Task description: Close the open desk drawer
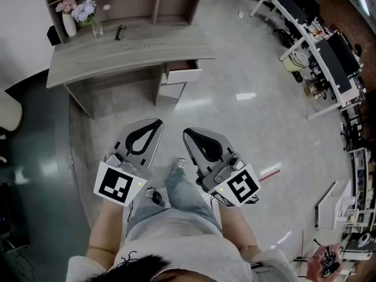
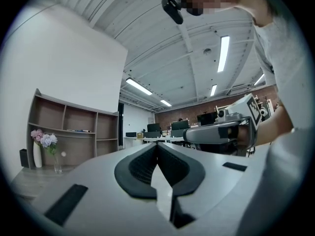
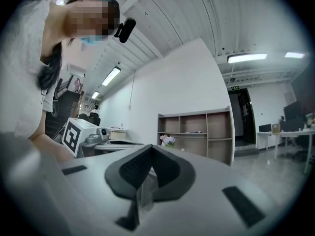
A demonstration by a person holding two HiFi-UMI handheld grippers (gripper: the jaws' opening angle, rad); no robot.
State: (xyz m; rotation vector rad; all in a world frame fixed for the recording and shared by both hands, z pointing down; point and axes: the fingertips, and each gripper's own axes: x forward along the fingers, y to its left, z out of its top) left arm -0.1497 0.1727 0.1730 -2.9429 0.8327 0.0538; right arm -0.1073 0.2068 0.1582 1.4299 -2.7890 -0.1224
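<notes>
Head view: the small white-fronted wooden drawer [image 1: 183, 73] sticks out under the right end of the long grey wooden desk [image 1: 117, 54]. It is far from the grey left gripper [image 1: 157, 122] and the grey right gripper [image 1: 187, 131]. Its front faces the person, and its long side runs along the desk. A push on one corner could twist and jam it.

Left gripper view: the left gripper [image 2: 157, 145] is pinched together on nothing.

Right gripper view: the right gripper [image 3: 149, 147] is the same.

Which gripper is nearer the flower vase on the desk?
Left. The left gripper is short of the desk, right of the vase; the right gripper is farther right, in line with the open drawer.
</notes>
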